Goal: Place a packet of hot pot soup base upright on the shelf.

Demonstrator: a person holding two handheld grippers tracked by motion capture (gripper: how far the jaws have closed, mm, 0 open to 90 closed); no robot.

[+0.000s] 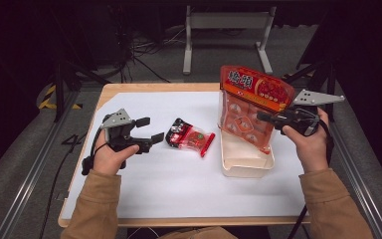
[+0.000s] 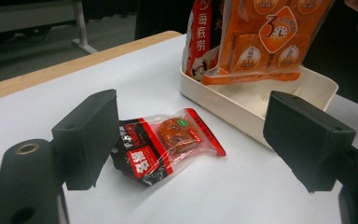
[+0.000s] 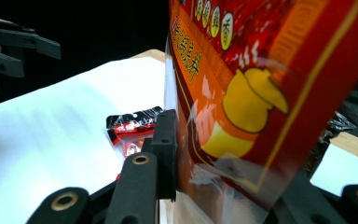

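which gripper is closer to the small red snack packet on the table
Left. The left gripper sits open just beside the small red snack packet, jaws facing it. The right gripper is farther off, clamped on the big orange bag above the cream tray.

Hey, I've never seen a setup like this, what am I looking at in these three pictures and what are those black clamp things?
A person sits at a white-topped table holding a hand-operated gripper in each hand. The high view looks down from above; the other two come from cameras riding on each gripper, looking along its black fingers. The right gripper is shut on a big orange snack bag, holding it upright with its lower end in a cream tray. The left gripper is open, its fingers either side of a small red snack packet lying flat on the table, not touching it as far as I can tell.
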